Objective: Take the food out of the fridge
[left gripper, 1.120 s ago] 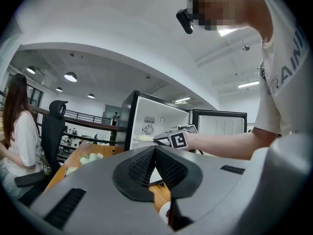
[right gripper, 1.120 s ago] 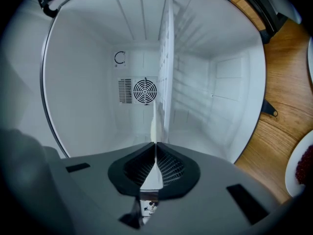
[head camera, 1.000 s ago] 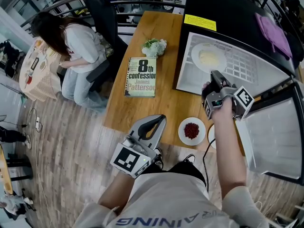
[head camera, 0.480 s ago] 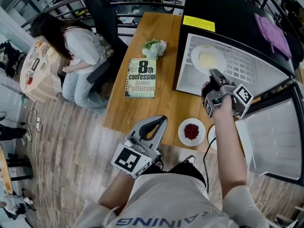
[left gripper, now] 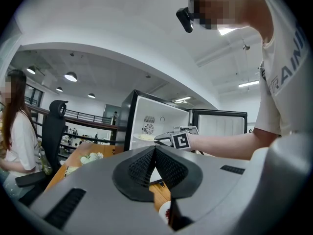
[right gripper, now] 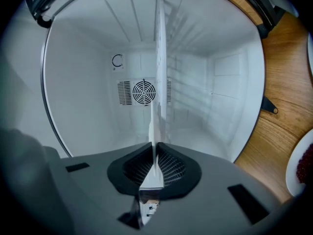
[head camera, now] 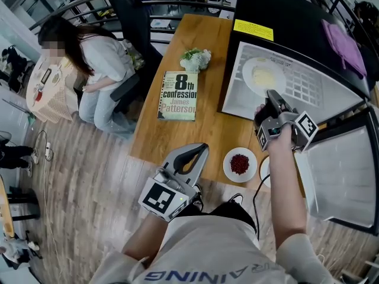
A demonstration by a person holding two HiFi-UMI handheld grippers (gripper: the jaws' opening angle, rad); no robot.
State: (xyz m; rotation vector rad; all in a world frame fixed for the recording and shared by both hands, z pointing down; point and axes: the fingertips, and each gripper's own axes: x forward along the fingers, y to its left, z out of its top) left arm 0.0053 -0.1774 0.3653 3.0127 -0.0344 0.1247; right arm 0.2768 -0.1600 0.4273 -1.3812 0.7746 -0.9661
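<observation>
Barely any shift since earlier frame. My right gripper (head camera: 271, 94) jaws just been closing, now pinching rim of plate (head camera: 262, 74) with pale food, inside open fridge (head camera: 237, 96). My left gripper (head camera: 200, 148) closed, empty, near table (head camera: 207, 123) edge.

Plank floor (head camera: 89, 176), black chair (head camera: 127, 10)

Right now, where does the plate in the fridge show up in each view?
Head view: the plate lies on the fridge shelf, just beyond the right hand-held gripper.
Left gripper view: the plate is small, inside the fridge, left of that gripper.
Right gripper view: the plate runs edge-on up the middle, rim between the jaws, which have just been closing on it.
Shared landmark: the fridge's white inside.
</observation>
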